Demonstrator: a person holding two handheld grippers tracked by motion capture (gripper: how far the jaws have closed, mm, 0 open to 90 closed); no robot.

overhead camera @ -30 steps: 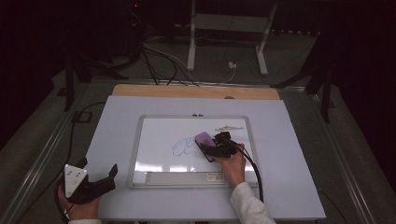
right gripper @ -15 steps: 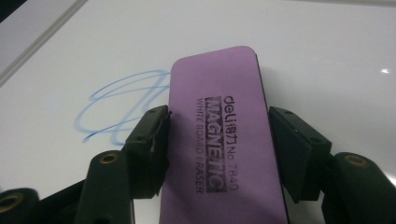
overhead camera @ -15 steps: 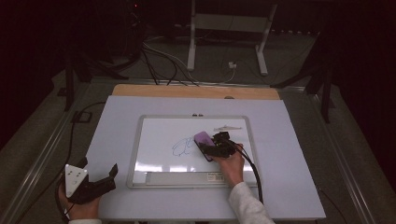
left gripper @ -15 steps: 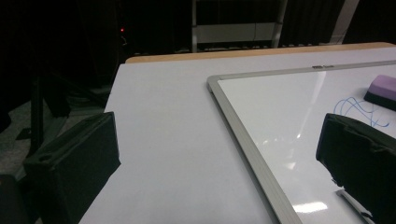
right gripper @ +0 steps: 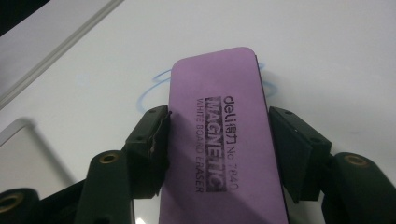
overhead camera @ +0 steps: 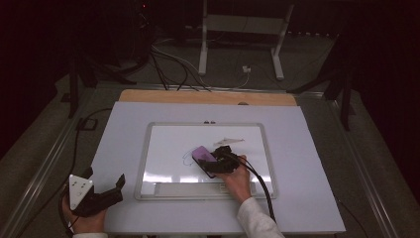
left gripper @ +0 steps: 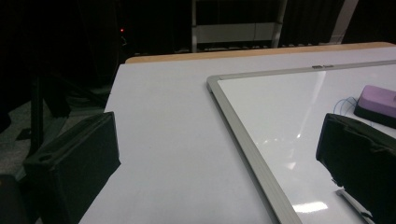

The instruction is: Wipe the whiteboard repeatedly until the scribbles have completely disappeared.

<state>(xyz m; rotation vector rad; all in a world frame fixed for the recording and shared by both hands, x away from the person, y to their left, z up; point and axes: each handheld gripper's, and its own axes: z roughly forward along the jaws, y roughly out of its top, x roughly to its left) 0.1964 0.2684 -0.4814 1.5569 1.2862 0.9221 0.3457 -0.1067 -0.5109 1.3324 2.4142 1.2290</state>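
The right gripper [right gripper: 217, 135] clamps the flat purple magnetic whiteboard eraser [right gripper: 223, 144] at mid-board on the silver-framed whiteboard [overhead camera: 142, 163], over blue scribbles [right gripper: 150, 88]. Keep it flat, pressing evenly. Left gripper [overhead camera: 101, 191], beside the whiteboard's left edge, gapes empty.

We see a glossy white board [overhead camera: 173, 148] in a matt metal-looking frame [left gripper: 243, 140], a matt purple foam-like eraser [right gripper: 219, 135], matt black plastic tool [right gripper: 219, 149] parts, a smooth matt pale surface [overhead camera: 307, 163] with wood at its far edge.
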